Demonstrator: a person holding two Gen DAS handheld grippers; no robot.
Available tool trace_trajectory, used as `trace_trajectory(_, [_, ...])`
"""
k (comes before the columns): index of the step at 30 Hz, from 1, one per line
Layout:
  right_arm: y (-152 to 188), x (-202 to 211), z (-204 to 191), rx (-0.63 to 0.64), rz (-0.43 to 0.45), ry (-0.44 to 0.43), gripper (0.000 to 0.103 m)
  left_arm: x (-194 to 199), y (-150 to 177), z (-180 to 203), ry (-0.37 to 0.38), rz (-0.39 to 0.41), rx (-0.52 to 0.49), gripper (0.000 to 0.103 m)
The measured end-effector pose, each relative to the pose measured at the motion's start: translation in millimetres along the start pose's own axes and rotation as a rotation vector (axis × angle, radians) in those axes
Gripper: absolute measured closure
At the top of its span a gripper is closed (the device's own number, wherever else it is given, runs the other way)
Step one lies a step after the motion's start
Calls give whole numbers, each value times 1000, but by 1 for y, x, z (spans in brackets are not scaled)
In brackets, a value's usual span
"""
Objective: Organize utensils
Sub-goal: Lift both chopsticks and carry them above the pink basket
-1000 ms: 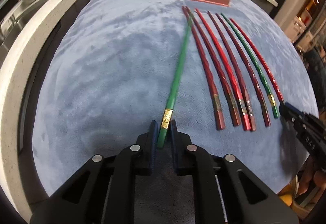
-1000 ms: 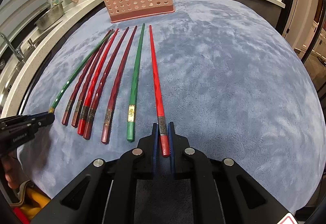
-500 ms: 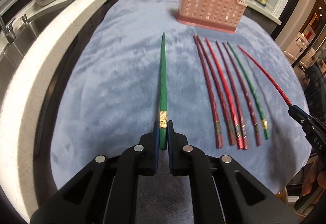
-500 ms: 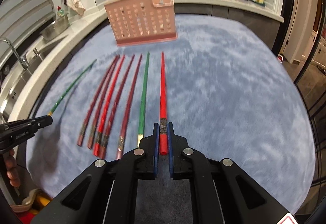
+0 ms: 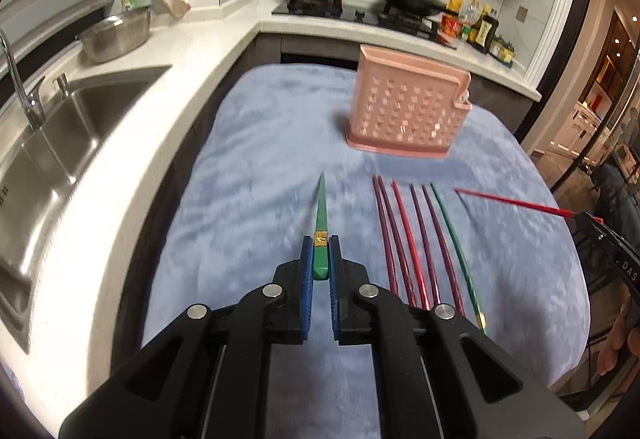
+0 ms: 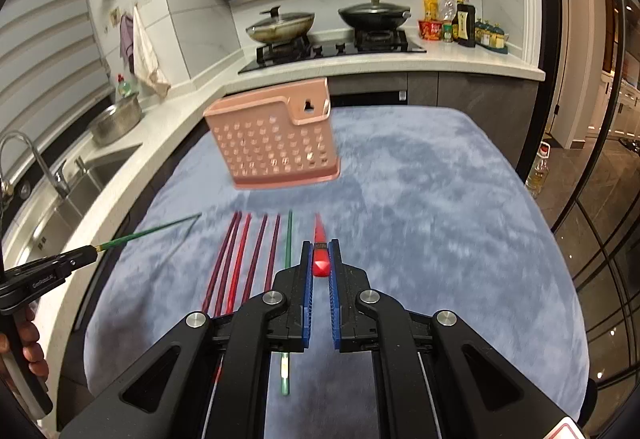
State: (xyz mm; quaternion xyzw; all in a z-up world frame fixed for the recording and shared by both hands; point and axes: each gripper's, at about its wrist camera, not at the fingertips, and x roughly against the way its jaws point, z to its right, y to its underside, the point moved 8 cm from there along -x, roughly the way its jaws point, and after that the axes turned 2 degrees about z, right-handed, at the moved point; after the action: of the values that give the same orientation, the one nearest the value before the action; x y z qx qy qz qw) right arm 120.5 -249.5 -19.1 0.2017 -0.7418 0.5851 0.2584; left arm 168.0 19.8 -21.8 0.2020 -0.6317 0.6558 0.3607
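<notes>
My left gripper (image 5: 320,244) is shut on the thick end of a green chopstick (image 5: 321,215), held above the blue mat with its tip aimed forward. My right gripper (image 6: 320,246) is shut on the end of a red chopstick (image 6: 319,239), also lifted off the mat. Each shows in the other view: the red chopstick (image 5: 516,203) at the right edge, the green chopstick (image 6: 148,233) at the left. Several red chopsticks (image 5: 404,239) and one green chopstick (image 5: 460,255) lie in a row on the mat. The pink perforated holder (image 5: 408,111) stands upright beyond them.
The blue mat (image 5: 260,159) covers the table. A white counter with a steel sink (image 5: 48,143) and tap runs along the left. A steel bowl (image 5: 116,35), stove with two pans (image 6: 328,21) and bottles (image 6: 464,23) stand at the back. A person's hand (image 6: 28,343) holds the left tool.
Both grippers have risen from the mat, each lifting its chopstick clear of it. The views have tilted up, so the holder, stove and sink now show.
</notes>
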Motion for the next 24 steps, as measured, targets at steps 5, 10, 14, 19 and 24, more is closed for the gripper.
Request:
trace_trajectory(5, [-19, 3, 5, -14, 27, -2, 96, 4, -25, -2, -10, 47, -6, 96])
trace_trajectory(10, [-42, 6, 4, -10, 68, -4, 96, 12, -54, -1, -4, 98, -12, 96])
trace_trajectory(14, [-72, 9, 4, -27, 116, -19, 96, 22, -86, 2, 5, 163, -13, 96])
trace_trajectory(19, [-113, 13, 3, -43, 186, -45, 96, 36, -127, 8, 20, 238, -21, 96])
trace_trajectory(24, [-162, 19, -3, -49, 271, -78, 96, 53, -174, 26, 55, 330, -47, 96])
